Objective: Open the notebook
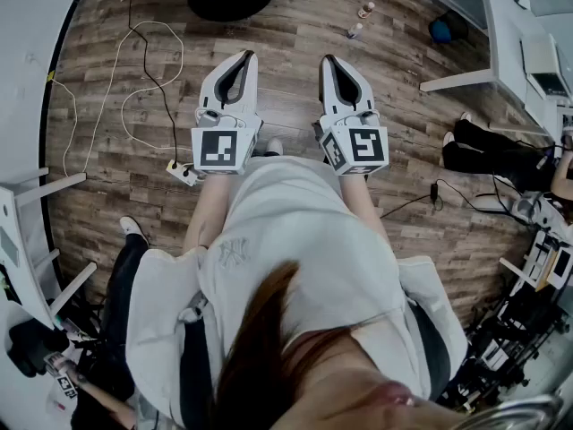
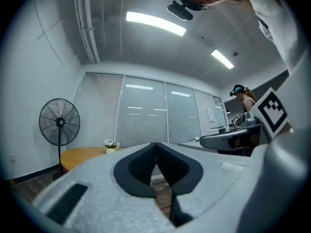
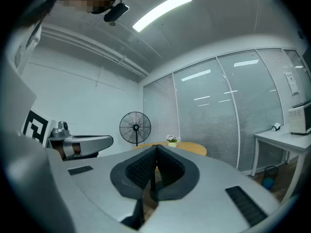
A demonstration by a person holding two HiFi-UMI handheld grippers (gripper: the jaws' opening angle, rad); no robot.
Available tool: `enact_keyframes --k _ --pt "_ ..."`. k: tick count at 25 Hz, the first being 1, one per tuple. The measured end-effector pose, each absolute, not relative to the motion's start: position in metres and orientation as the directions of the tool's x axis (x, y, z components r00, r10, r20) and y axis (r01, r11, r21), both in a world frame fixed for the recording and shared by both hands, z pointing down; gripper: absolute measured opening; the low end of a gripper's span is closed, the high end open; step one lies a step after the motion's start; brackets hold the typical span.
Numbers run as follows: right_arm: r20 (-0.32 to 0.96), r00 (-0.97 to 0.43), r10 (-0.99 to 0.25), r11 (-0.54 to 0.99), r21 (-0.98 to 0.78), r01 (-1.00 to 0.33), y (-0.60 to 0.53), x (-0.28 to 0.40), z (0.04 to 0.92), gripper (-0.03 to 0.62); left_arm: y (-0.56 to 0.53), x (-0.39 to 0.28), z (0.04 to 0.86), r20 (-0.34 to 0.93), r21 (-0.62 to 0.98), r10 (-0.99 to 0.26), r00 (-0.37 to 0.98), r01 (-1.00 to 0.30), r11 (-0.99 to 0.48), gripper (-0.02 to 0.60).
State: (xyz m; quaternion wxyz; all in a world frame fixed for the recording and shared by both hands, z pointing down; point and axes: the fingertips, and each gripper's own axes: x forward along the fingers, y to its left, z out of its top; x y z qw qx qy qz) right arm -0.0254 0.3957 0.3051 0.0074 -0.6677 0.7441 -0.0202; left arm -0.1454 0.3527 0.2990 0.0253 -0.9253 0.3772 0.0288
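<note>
A: Which step was judged to be in hand?

B: None of the opening itself. The left gripper (image 1: 245, 57) and the right gripper (image 1: 330, 62) were held level, side by side, above the wooden floor (image 1: 295, 16), well in front of the body. It was taken as a starting pose.

A: And the claws?

B: Both were seen pressed together at the tips, with nothing pinched between them.

A: Where was the notebook?

B: It could not be found in any view. Only a round table (image 2: 82, 156) with a small flowerpot and a fan (image 2: 59, 122) were shown ahead of the grippers, and no book could be made out on that table.

A: What was called for next, then?

B: The notebook had first to be located and approached. After that, one claw would probably need to be spread so that the cover's edge could be caught and lifted.
</note>
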Motion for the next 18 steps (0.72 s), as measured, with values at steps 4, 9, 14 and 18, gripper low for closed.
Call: enact_keyframes --k 4,9,14,18 --pt "0.013 -0.116 -0.993 0.116 -0.024 -0.993 0.4010 -0.0283 0.3040 0.002 0.3603 -0.1450 0.2988 -0.085 -0.037 -0.684 0.725 -0.688 -0.725 0.018" --pt "0.010 -0.129 -0.992 0.129 -0.015 -0.992 0.3998 -0.0288 0.3026 0.002 0.3595 -0.1455 0.3000 -0.090 -0.017 -0.693 0.715 -0.697 -0.717 0.018" --pt "0.010 -0.136 -0.991 0.136 -0.007 -0.991 0.4019 -0.0259 0.3005 0.002 0.3611 -0.1432 0.2952 -0.090 -0.018 -0.699 0.709 -0.703 -0.711 0.018" --pt "0.011 -0.150 -0.989 0.150 -0.007 -0.989 0.4017 -0.0249 0.3002 0.000 0.3630 -0.1407 0.2980 -0.100 -0.012 -0.691 0.716 -0.695 -0.719 0.018"
